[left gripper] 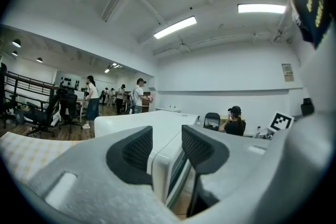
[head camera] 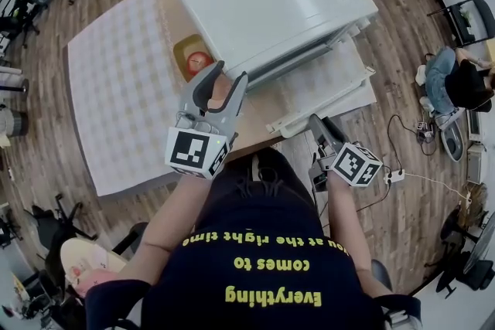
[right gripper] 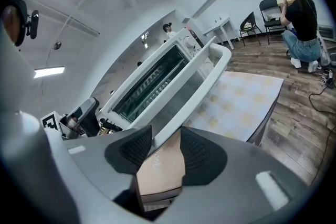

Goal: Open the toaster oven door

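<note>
1. The oven (head camera: 278,0) sits on the tabletop (head camera: 116,96). Its door (head camera: 329,85) already lies swung down almost flat toward the person, with the handle (right gripper: 209,84) over the tabletop's near edge.
2. The left tool (head camera: 227,75) hovers by the oven's left front corner, jaws partly apart and gripping nothing.
3. The right tool (right gripper: 165,140) is low at the tabletop's edge, just short of the handle, jaws partly apart and empty.
4. If the door needs seating, I would press mid-handle and follow the hinge arc, steadying the body so it doesn't slide on the cloth.
5. The casing is smooth, glossy white with rounded corners. The door has a glass pane, the handle is a rounded bar, and the pads are dark and ribbed.
</note>
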A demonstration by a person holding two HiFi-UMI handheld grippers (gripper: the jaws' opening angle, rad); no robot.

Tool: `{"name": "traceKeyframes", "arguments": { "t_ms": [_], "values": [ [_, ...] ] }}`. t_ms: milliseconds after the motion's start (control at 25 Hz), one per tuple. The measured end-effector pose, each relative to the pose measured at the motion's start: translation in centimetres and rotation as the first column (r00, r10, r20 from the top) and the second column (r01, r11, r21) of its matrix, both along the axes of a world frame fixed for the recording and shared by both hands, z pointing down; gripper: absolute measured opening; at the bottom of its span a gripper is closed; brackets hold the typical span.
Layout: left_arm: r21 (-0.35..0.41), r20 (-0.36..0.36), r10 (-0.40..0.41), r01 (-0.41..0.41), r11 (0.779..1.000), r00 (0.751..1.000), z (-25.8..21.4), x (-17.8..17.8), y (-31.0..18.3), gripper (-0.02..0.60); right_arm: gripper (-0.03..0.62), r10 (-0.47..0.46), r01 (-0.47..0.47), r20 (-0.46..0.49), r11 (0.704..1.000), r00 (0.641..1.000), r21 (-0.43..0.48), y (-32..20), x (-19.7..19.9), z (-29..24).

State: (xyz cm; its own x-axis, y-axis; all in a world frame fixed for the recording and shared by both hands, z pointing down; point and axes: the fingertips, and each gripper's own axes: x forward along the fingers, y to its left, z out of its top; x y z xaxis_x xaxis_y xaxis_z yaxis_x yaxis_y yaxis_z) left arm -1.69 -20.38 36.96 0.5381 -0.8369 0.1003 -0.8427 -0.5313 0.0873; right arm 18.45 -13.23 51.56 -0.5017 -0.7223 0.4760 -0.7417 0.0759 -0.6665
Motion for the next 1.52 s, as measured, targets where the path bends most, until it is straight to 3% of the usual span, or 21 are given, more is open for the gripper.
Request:
{"name": "traceKeyframes", "arguments": {
  "t_ms": [240,560,800,1040,1520],
  "values": [
    [0.015,0.004,0.033,-0.033,0.999,0.999,-0.2,0.7,0.2,0.063,0.184,-0.002,0.002,0.001,1.0,1.0,-0.022,0.7,0.3,1.0],
    [0.022,0.007,0.06,-0.061,0.998,0.998,-0.2,1.5,0.4,0.051,0.184,-0.011,0.013,0.032,0.999,0.999,-0.037,1.8,1.0,3.1],
    [0.016,0.013,0.066,-0.066,0.998,0.998,0.2,1.5,0.7,0.051,0.156,0.032,-0.026,0.206,0.999,0.978,-0.032,2.5,0.8,4.1],
    [0.01,0.022,0.082,-0.082,0.997,0.996,0.4,1.8,1.2,0.051,0.144,0.056,-0.057,0.312,0.998,0.948,-0.008,2.9,0.8,4.4],
    [0.019,0.027,0.117,-0.118,0.993,0.993,0.3,2.9,2.4,0.031,0.146,0.055,-0.05,0.17,0.998,0.984,-0.03,4.3,2.5,8.6]
  ]
}}
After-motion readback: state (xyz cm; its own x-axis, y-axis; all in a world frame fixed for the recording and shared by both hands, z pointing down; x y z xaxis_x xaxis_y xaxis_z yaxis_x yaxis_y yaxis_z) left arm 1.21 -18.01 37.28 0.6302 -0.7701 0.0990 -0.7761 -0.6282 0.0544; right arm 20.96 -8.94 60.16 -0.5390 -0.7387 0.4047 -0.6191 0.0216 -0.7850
